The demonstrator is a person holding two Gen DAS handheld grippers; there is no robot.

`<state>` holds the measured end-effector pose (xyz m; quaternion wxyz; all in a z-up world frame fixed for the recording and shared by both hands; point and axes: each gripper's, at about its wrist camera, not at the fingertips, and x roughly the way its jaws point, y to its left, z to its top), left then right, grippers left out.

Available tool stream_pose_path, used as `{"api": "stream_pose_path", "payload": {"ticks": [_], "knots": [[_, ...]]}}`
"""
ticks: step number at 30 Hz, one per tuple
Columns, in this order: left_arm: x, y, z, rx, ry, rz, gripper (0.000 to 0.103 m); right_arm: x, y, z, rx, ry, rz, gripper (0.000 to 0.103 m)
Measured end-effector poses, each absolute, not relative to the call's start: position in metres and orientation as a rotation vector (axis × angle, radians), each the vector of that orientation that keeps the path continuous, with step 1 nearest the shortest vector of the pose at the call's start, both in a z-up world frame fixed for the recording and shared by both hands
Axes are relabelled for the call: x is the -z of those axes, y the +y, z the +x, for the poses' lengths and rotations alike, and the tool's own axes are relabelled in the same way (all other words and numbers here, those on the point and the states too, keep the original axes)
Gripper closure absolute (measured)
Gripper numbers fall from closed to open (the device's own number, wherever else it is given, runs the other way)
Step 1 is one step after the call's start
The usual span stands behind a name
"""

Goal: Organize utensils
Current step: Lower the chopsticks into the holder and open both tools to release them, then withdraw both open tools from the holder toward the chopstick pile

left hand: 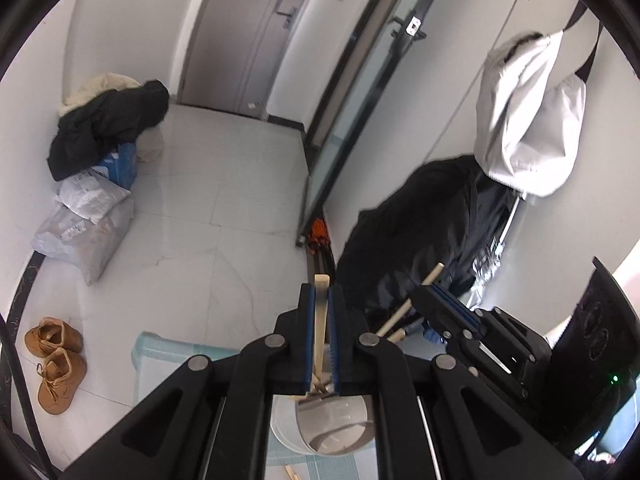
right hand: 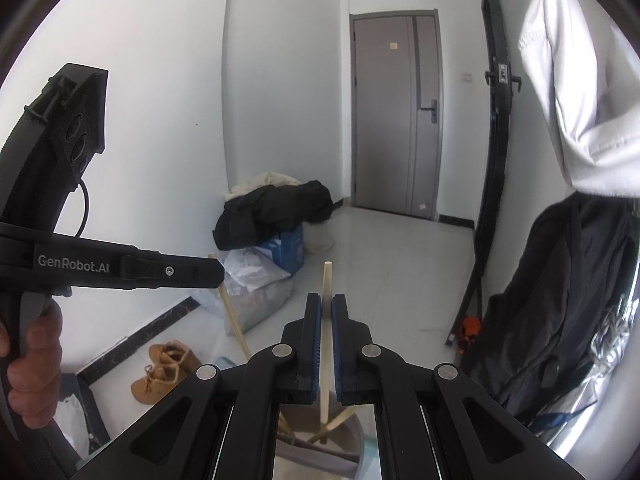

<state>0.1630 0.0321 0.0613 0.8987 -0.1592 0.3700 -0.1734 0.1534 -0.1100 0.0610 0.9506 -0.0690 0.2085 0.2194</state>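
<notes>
Both tongs are clamped tight on wooden sticks: the left gripper [left hand: 320, 292] pinches a flat wooden stick [left hand: 321, 312], and the right gripper [right hand: 326, 304] pinches a thin round one [right hand: 326, 320]. Each stick runs lengthwise between the blue pads and points toward 12 o'clock, its lower end dropping into a pale cup [left hand: 320, 432] under the jaws, where other sticks lean. In the left wrist view, brown boots [left hand: 56, 364] sit at 8 o'clock, grey parcels [left hand: 86, 232] and a dark coat heap [left hand: 108, 124] at 10 o'clock, a checked cloth [left hand: 168, 364] under the cup, and the right gripper [left hand: 450, 304] at 3 o'clock before a black jacket [left hand: 412, 240]. Only the right wrist view shows a hand [right hand: 32, 360] on the left tool's handle at 8 o'clock and the grey door [right hand: 396, 116] straight ahead.
</notes>
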Motion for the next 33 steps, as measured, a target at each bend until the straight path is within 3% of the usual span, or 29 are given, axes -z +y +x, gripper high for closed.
{"api": "stream_pose_path", "payload": {"ticks": [12, 17, 24, 26, 33], "knots": [[-0.042, 0.024, 0.165, 0.404, 0.895, -0.281, 0.096, -0.032, -0.133, 0.148, -0.44, 0.53, -0.055, 0.095], [-0.047, 0.03, 0.156, 0.331, 0.865, -0.287, 0.05, -0.038, -0.146, 0.128, -0.431, 0.531, 0.004, 0.082], [-0.066, 0.03, 0.127, 0.253, 0.79, -0.209, 0.047, -0.054, -0.161, 0.091, -0.408, 0.485, 0.058, 0.06], [-0.07, 0.027, 0.121, 0.238, 0.785, -0.188, 0.038, -0.058, -0.162, 0.082, -0.403, 0.478, 0.062, 0.056], [-0.08, 0.028, 0.093, 0.193, 0.747, -0.198, 0.026, -0.076, -0.171, 0.048, -0.39, 0.441, 0.102, 0.043]]}}
